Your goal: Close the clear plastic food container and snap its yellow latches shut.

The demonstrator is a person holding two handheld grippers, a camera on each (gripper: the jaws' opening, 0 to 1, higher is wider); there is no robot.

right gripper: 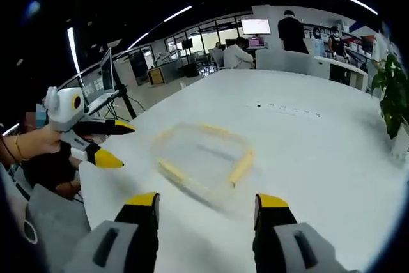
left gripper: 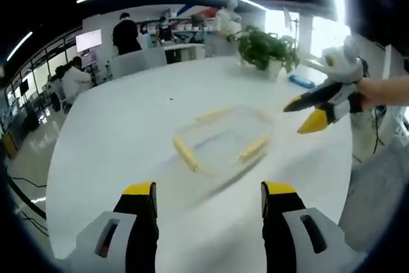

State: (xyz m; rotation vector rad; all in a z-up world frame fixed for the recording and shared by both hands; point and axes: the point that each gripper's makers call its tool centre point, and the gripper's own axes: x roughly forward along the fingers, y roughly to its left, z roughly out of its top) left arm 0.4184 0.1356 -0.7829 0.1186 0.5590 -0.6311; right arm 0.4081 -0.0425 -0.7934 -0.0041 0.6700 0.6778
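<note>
**Both tools in the air, container waiting on the bench**

The clear container [left gripper: 222, 142] sits flat on the white bench [left gripper: 128, 126], its yellow latches [left gripper: 186, 153] along the edges (motion blur hides whether the lid is fully seated). The left tool [left gripper: 208, 197] and right tool [right gripper: 208, 208] both hover near it with jaws spread wide, holding nothing. Best to approach from opposite sides, steady the box with one tool and press each latch down squarely with the other.
</note>
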